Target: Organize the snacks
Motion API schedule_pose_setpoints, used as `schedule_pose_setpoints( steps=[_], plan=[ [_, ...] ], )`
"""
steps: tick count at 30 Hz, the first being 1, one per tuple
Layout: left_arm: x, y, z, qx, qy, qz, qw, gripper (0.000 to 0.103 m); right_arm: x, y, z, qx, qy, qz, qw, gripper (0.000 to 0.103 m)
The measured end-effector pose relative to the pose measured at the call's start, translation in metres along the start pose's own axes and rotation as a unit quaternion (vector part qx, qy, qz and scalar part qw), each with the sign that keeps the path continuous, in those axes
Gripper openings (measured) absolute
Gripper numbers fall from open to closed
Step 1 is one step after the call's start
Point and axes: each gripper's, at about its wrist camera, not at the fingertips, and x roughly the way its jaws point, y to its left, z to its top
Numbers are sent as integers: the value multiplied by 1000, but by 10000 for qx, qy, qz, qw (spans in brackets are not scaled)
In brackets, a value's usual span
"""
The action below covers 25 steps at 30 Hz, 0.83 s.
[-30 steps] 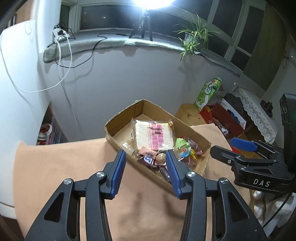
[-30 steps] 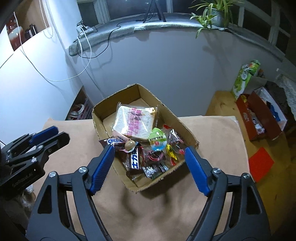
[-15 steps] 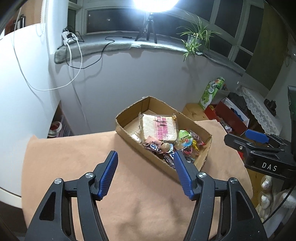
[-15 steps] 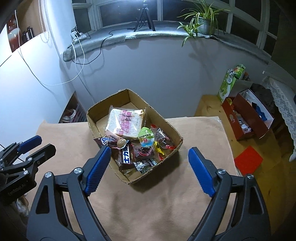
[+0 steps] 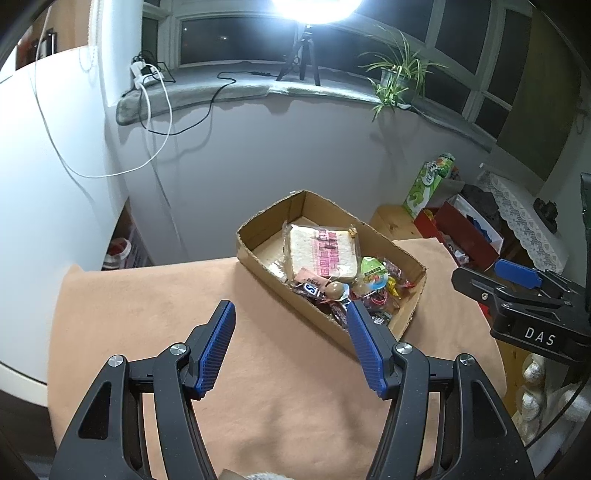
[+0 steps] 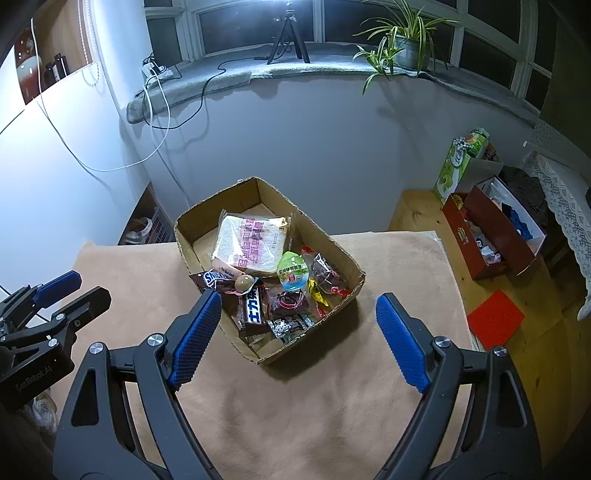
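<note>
1. Snacks fill a cardboard box [image 6: 352,275] that sits on the tan cloth [image 6: 295,406] covering our counter, set at an angle toward the far edge.
2. We see a wrapped bread slice [image 6: 251,245] leaning in the far half of the box; the far corner behind it shows bare cardboard.
3. We find a chocolate bar [image 6: 212,278] sticking over the near-left wall, a small brown ball [image 6: 243,283] just beside it, and a green jelly cup [image 6: 291,271] near the middle.
4. We count several dark and red candy wrappers [image 6: 286,301] piled in the near half of the box.
5. We hold the right tongs [image 6: 297,334] above the near corner of the box, spread wide apart and gripping nothing.
6. We hold the left tongs [image 5: 290,349] over the cloth at the box's left side, also spread apart and gripping nothing; their right blue pad [image 5: 364,350] overlaps the box wall in this view, and we cannot tell whether it touches.
7. We see a potted plant [image 6: 404,42] and a tripod [image 6: 286,35] on the windowsill, and a red box [image 6: 491,240] on the floor to the right.
</note>
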Motion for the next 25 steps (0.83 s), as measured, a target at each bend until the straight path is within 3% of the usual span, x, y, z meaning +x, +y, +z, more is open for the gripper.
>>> schedule_pose_setpoints(
  steps=[25],
  plan=[
    [-6, 1, 0, -87, -2, 127, 9999, 62, -3, 4, -3, -11, -4, -43, 10000, 88]
  ],
)
